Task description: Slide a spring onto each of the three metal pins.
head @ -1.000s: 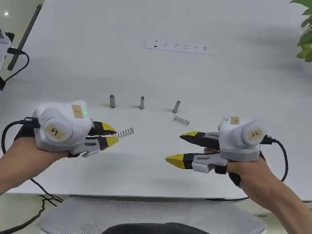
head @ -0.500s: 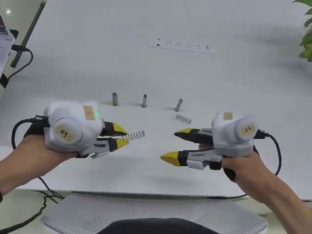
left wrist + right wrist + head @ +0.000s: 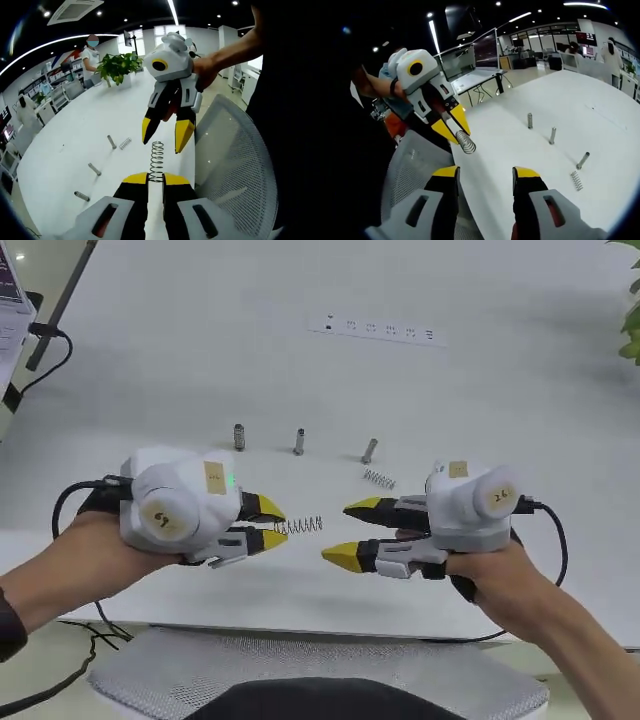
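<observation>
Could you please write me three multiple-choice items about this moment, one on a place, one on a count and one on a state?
1. Where does the loose spring lie? A on the power strip; B on the table beside the rightmost pin; C on the chair.
2. How many pins are bare of springs? A one; B two; C three.
3. How is the right claw? A open; B shut on a spring; C shut on a pin.
Answers: 1 B, it lies just in front of that pin. 2 C, no pin carries a spring. 3 A, its jaws stand apart, while the left claw is shut on the other spring.
</observation>
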